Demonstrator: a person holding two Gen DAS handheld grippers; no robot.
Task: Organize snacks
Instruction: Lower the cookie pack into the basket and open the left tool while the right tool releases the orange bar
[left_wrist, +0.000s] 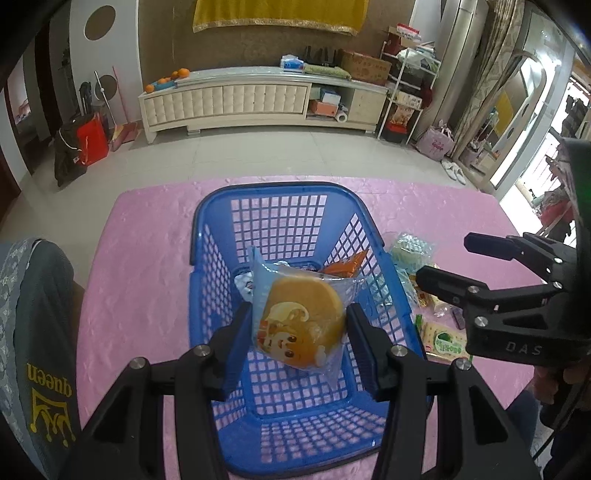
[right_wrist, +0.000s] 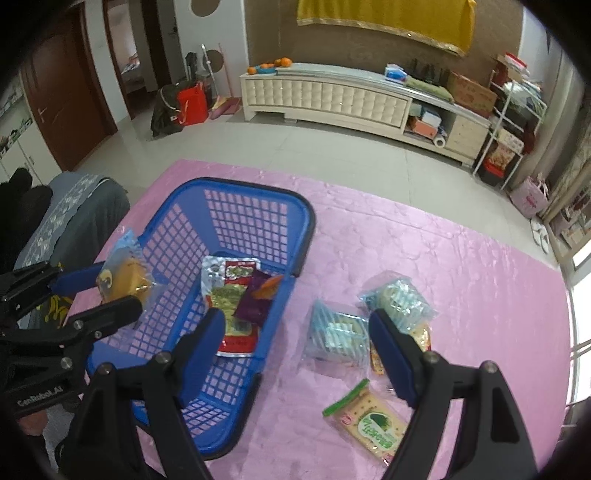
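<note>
Two grippers | left gripper (left_wrist: 297, 325) clamps cake packet (left_wrist: 303, 325) over basket (left_wrist: 207, 229) | right gripper (right_wrist: 295, 332) spread, empty

My fingers (left_wrist: 236, 347) wear blue pads on black arms, and the cake packet (left_wrist: 301, 325) between them is clear and pale blue, with an orange-yellow cake and a cartoon face. The basket (right_wrist: 236, 206) is blue lattice with a dark rim on a glossy pink cloth (right_wrist: 461, 266). Inside lie a red-and-green pouch (right_wrist: 234, 306) and a purple packet (right_wrist: 255, 302) with orange; outside, pale blue striped wrappers (right_wrist: 336, 332) and a cream cracker pack (right_wrist: 369, 421) with green trim.
</note>
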